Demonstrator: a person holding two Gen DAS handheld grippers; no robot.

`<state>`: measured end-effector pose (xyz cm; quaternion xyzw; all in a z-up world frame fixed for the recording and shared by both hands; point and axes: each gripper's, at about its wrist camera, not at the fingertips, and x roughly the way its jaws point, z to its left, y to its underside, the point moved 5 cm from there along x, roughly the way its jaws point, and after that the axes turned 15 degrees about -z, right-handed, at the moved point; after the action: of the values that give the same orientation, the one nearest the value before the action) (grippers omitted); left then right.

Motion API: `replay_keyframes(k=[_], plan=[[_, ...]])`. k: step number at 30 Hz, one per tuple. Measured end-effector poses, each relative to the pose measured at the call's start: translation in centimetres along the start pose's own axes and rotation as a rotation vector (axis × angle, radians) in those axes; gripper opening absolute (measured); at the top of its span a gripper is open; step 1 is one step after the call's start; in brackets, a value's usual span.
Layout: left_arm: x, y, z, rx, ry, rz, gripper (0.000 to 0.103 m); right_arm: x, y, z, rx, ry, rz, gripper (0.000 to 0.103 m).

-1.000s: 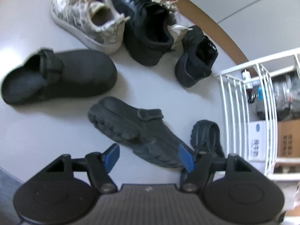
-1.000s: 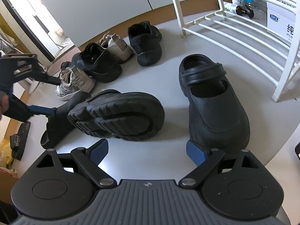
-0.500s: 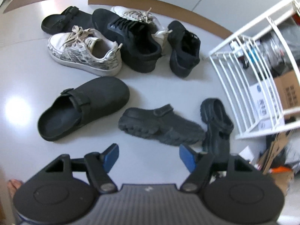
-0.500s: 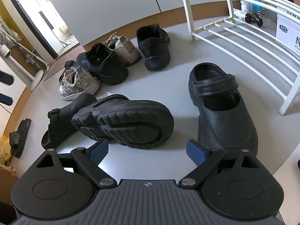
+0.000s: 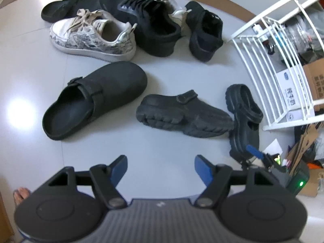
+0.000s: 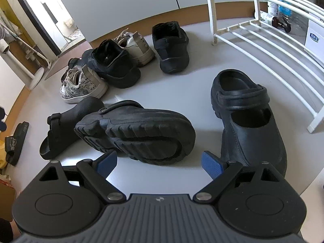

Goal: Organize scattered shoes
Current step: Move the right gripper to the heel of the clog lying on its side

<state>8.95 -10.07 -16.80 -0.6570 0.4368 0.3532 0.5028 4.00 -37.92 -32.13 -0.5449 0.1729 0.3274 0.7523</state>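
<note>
Several shoes lie scattered on the pale floor. A black rubber clog (image 5: 184, 113) (image 6: 137, 129) lies tipped on its side, sole showing. Its mate (image 5: 244, 109) (image 6: 249, 119) stands upright beside the white wire shoe rack (image 5: 269, 64) (image 6: 269, 46). A black strapped mule (image 5: 95, 99) (image 6: 64, 125) rests to the left. Farther back sit a patterned white sneaker (image 5: 93, 38) (image 6: 81, 85), a black laced sneaker (image 5: 145, 22) (image 6: 113, 66) and a black slip-on (image 5: 204, 30) (image 6: 172, 46). My left gripper (image 5: 161, 167) hovers open above the floor, empty. My right gripper (image 6: 160, 161) is open just short of the tipped clog.
A second white sneaker (image 6: 135, 46) and a black slide (image 5: 66, 6) lie at the back. Another sandal (image 6: 14, 141) sits far left. Cardboard boxes (image 5: 311, 79) and bottles (image 6: 275, 20) stand behind the rack. A person's toes (image 5: 20, 194) show at lower left.
My left gripper has risen and pulled back, so more shoes and the rack came into its view. My right gripper has drawn back slightly. Both stayed open; no shoe moved.
</note>
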Motion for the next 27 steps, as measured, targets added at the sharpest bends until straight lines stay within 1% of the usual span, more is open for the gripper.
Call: replay_keyframes(k=[1, 4, 10, 15, 17, 20, 24, 27], plan=[[-0.1, -0.1, 0.1, 0.031, -0.011, -0.009, 0.076, 0.1, 0.0, 0.0, 0.000, 0.000, 0.001, 0.093], [-0.6, -0.2, 0.8, 0.066, -0.034, -0.027, 0.078, 0.8, -0.3, 0.3, -0.014, 0.003, 0.010, 0.093], [-1.2, -0.1, 2.8, 0.038, -0.056, -0.020, 0.078, 1.5, -0.5, 0.7, -0.027, 0.014, 0.021, 0.093], [-0.9, 0.4, 4.1, 0.063, -0.095, 0.017, 0.078, 1.8, -1.4, 1.3, -0.031, 0.015, 0.003, 0.093], [-0.6, 0.7, 4.8, 0.046, -0.109, 0.049, 0.078, 1.9, -1.8, 1.6, -0.032, 0.015, -0.005, 0.093], [-0.6, 0.8, 5.0, 0.020, -0.102, 0.069, 0.078, 2.1, -2.4, 2.0, -0.034, 0.016, -0.017, 0.093], [-0.8, 0.9, 4.1, 0.051, -0.091, 0.062, 0.078, 2.6, -3.4, 2.7, -0.053, 0.013, -0.032, 0.093], [-0.9, 1.0, 3.3, 0.138, -0.111, 0.039, 0.078, 2.8, -4.3, 3.2, -0.067, 0.004, -0.049, 0.093]])
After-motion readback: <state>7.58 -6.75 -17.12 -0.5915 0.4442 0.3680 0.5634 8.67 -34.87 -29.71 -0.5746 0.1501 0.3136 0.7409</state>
